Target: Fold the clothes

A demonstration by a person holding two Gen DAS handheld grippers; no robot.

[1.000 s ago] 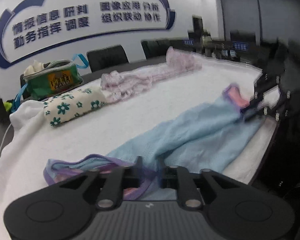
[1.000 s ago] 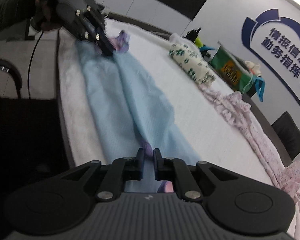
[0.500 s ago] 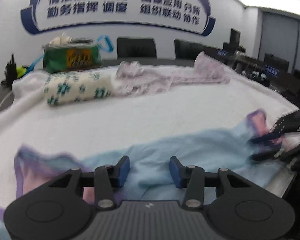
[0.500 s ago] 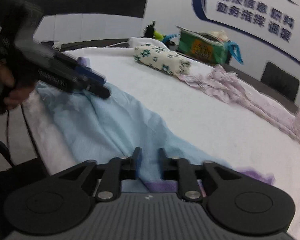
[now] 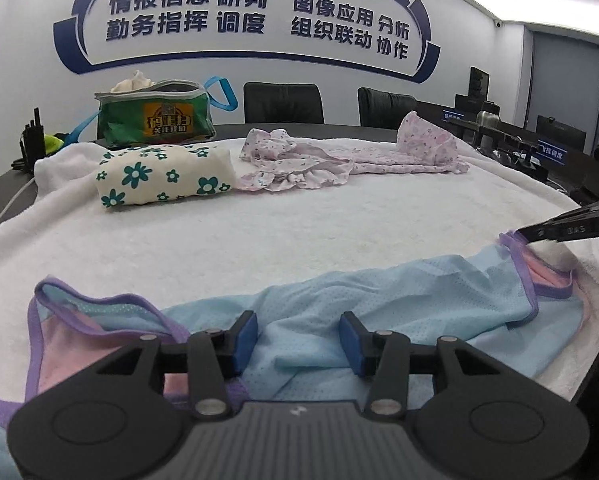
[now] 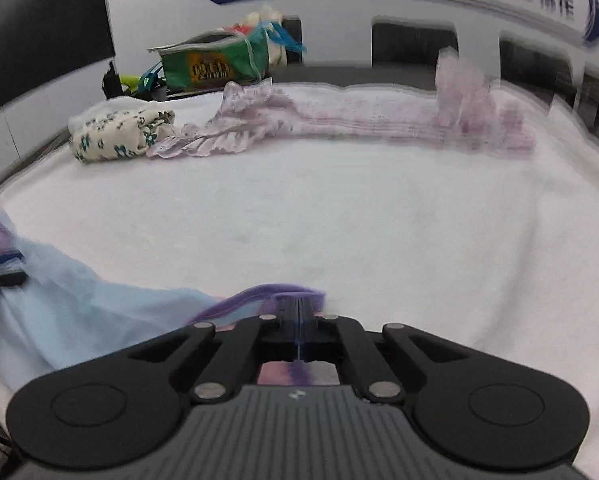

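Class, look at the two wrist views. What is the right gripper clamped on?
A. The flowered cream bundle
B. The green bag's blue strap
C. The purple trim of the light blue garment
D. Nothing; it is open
C: in the right wrist view the right gripper is shut, with the purple trim of the light blue garment pinched in it.

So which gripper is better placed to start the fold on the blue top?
Right. The right gripper is shut on the blue top's purple trim, ready to lift. The left gripper is open, the cloth loose between its pads.
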